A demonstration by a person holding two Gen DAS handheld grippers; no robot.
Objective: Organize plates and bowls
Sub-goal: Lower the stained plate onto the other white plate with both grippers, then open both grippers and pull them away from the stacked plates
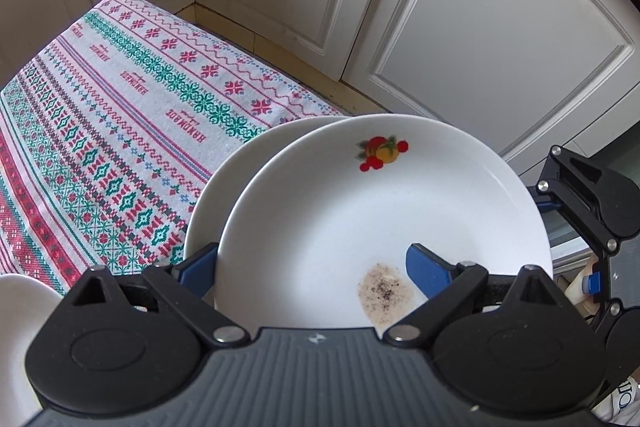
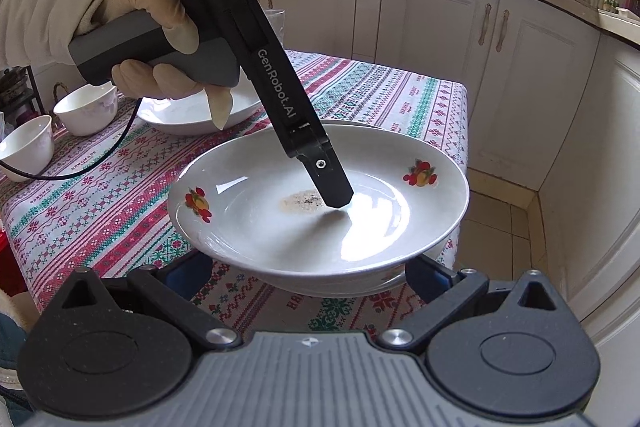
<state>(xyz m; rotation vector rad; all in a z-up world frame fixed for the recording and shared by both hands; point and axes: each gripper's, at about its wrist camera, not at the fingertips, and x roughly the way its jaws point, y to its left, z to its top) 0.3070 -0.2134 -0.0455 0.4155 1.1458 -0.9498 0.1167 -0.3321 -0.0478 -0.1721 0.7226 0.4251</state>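
A white plate with fruit decals (image 1: 360, 211) (image 2: 280, 227) carries a brown speckled stain and lies on a second white plate (image 1: 240, 163) (image 2: 380, 279) at the near corner of the patterned tablecloth (image 2: 100, 203). My left gripper (image 1: 312, 267) (image 2: 338, 193) stands open astride the top plate's rim. One blue finger (image 1: 428, 271) rests inside beside the stain, and the other blue finger (image 1: 196, 263) is outside, partly behind the rim. My right gripper (image 2: 310, 275) (image 1: 560, 203) is open at the plates' near side, its tips hidden under the rim.
Further back on the table stand another white plate (image 2: 192, 115), two small white bowls (image 2: 86, 109) (image 2: 26, 147) and a glass (image 2: 276, 19). A gloved hand (image 2: 160, 27) holds the left gripper, and a black cable (image 2: 100, 163) trails across the cloth. White cabinets (image 2: 520, 67) lie just past the table edge.
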